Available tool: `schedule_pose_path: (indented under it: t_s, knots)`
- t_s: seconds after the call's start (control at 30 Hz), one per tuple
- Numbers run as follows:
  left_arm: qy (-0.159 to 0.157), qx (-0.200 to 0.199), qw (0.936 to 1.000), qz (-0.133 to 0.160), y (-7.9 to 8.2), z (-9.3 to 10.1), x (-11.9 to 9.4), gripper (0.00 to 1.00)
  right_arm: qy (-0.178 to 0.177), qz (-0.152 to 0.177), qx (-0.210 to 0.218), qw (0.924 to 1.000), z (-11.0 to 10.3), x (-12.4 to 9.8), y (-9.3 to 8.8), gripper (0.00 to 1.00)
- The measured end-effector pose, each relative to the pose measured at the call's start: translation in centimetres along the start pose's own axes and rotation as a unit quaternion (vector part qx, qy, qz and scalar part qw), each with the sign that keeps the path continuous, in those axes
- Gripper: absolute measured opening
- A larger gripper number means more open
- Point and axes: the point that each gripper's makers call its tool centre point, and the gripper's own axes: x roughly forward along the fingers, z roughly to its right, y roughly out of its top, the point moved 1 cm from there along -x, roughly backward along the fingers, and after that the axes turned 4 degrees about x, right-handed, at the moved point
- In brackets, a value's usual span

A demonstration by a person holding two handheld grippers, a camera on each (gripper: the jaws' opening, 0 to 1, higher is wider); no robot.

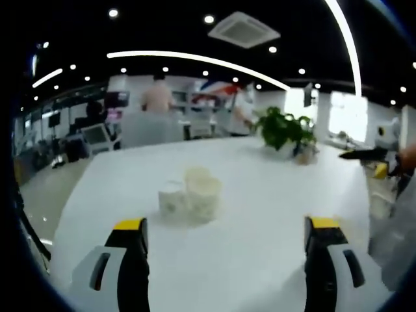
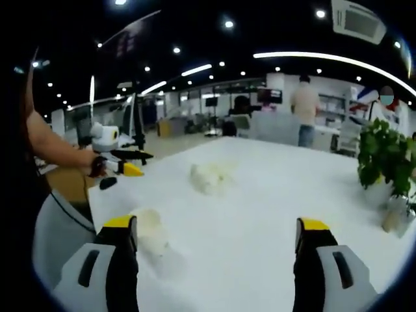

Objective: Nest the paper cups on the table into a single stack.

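Both grippers stand with jaws wide apart and nothing between them. From the left gripper view, the left gripper (image 1: 224,244) hangs over the white table (image 1: 260,195), short of two cups (image 1: 190,195) touching side by side near the middle; a plant (image 1: 286,130) sits further back. From the right gripper view, the right gripper (image 2: 218,250) has one cup (image 2: 151,234) just beside its left jaw (blurred), with the cup pair (image 2: 209,177) well ahead.

Probably an open-plan office, desk monitors (image 1: 96,134), ceiling air vent (image 1: 244,29), potted plant (image 1: 284,129)
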Motion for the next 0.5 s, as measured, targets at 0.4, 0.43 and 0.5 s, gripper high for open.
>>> schedule_pose_path:
  t_s: [0.4,0.43,0.5]
  knots:
    - [-0.016,0.011,0.9997,-0.014,-0.7,0.2,6.1,0.96,-0.002,0.003,0.007,1.0000,0.4,0.0,0.3,0.99]
    - [-0.016,0.011,0.9997,-0.015,-1.0,0.1,6.5,0.94,-0.001,0.004,0.007,1.0000,0.4,0.0,0.3,0.99]
    - [-0.017,0.009,0.9996,-0.019,-1.5,0.1,7.6,0.93,-0.004,0.005,0.009,0.9999,0.4,0.1,0.5,0.99]
